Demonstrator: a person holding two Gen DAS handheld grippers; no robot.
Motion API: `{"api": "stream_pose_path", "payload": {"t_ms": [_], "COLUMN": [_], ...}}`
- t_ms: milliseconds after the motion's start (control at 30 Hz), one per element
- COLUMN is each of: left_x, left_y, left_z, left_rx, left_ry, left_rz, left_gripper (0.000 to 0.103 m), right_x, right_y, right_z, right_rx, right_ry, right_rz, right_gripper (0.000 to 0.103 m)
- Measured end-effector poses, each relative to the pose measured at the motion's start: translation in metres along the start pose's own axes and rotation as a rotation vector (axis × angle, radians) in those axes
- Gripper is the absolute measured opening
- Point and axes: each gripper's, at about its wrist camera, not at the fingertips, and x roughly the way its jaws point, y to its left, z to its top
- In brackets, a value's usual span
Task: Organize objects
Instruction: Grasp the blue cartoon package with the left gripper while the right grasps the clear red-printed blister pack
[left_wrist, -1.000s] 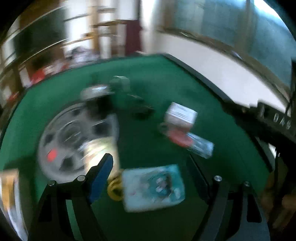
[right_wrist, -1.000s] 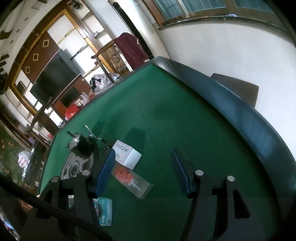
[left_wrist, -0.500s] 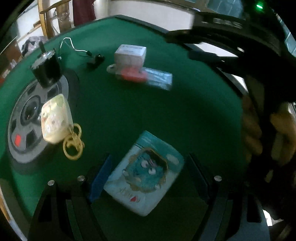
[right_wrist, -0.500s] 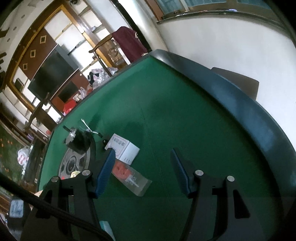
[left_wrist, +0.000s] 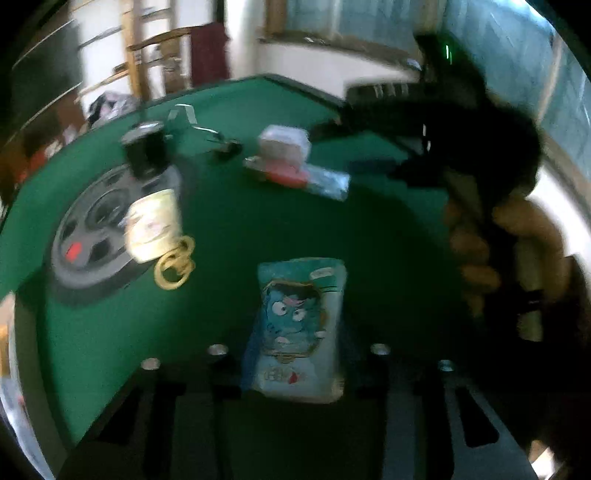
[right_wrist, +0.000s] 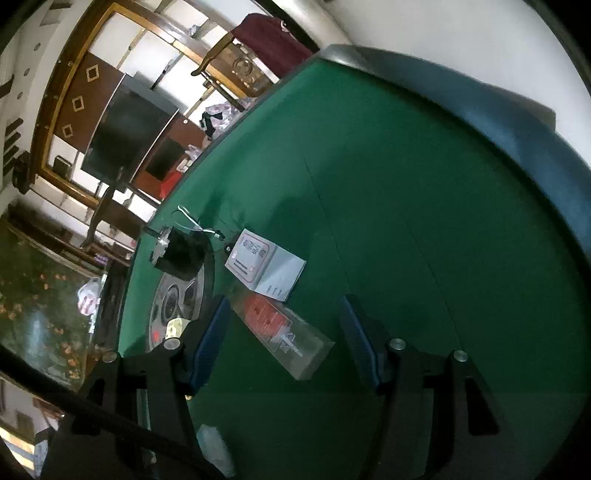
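A teal packet (left_wrist: 299, 325) with a cartoon face lies on the green table (left_wrist: 229, 317), lengthwise between the fingers of my left gripper (left_wrist: 299, 362). The jaws are closing and their pads press on the packet's two long sides. My right gripper (right_wrist: 284, 332) is open just above a clear box with a red part (right_wrist: 284, 328), which lies between and ahead of its blue pads without touching them. A white box (right_wrist: 266, 266) sits right behind that clear box. In the left wrist view the right gripper (left_wrist: 417, 125) is a dark blur held by a hand (left_wrist: 480, 243).
A grey wheel-like disc (left_wrist: 88, 229) lies at the left with a black cylinder (left_wrist: 147, 151) and a cream pouch (left_wrist: 153, 225) on it. Yellow rings (left_wrist: 173, 266) lie beside the pouch. The table's dark rim (right_wrist: 517, 122) curves along the right. Shelves and a chair stand beyond.
My left gripper's jaws have narrowed from wide apart onto the teal packet, which now lies lengthwise between them. The right gripper has sunk toward the clear box.
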Motion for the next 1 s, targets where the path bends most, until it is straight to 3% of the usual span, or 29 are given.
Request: {"api": "stream_pose_path", "payload": {"t_ms": [100, 300, 333, 400, 567, 667, 833, 933, 967, 1000], "left_x": [-0.029, -0.058, -0.058, -0.058, -0.063, -0.064, -0.066, -0.062, -0.058, -0.055], "left_y": [0.007, 0.030, 0.034, 0.041, 0.050, 0.056, 0.054, 0.043, 0.038, 0.035], "left_z": [-0.014, -0.043, -0.046, -0.053, -0.061, -0.065, -0.061, -0.055, -0.053, -0.051], "left_rx": [-0.067, -0.167, -0.183, -0.215, -0.214, -0.247, -0.263, -0.239, -0.225, -0.214], "left_ry": [-0.061, -0.091, -0.084, -0.076, -0.088, -0.091, -0.109, -0.105, -0.096, -0.086], "left_rz": [-0.009, 0.003, 0.006, 0.005, 0.013, -0.006, -0.012, -0.011, -0.008, -0.005], "left_gripper": [0.017, 0.017, 0.017, 0.017, 0.020, 0.027, 0.052, 0.059, 0.059, 0.059], "right_x": [0.002, 0.017, 0.020, 0.023, 0.027, 0.029, 0.041, 0.056, 0.058, 0.059], "right_y": [0.010, 0.037, 0.043, 0.053, 0.081, 0.085, 0.089, 0.097, 0.099, 0.102], "right_z": [-0.003, -0.014, -0.018, -0.027, -0.057, -0.054, -0.039, -0.037, -0.038, -0.040], "right_rx": [-0.064, -0.211, -0.235, -0.294, -0.474, -0.494, -0.449, -0.493, -0.510, -0.534], "right_ry": [-0.009, 0.005, 0.024, 0.050, 0.153, 0.123, 0.110, 0.107, 0.105, 0.108], "right_rz": [-0.027, -0.168, -0.169, -0.194, -0.270, -0.339, -0.367, -0.417, -0.432, -0.451], "right_gripper": [0.060, 0.060, 0.059, 0.038, 0.035, 0.035, 0.035, 0.035, 0.025, 0.025]}}
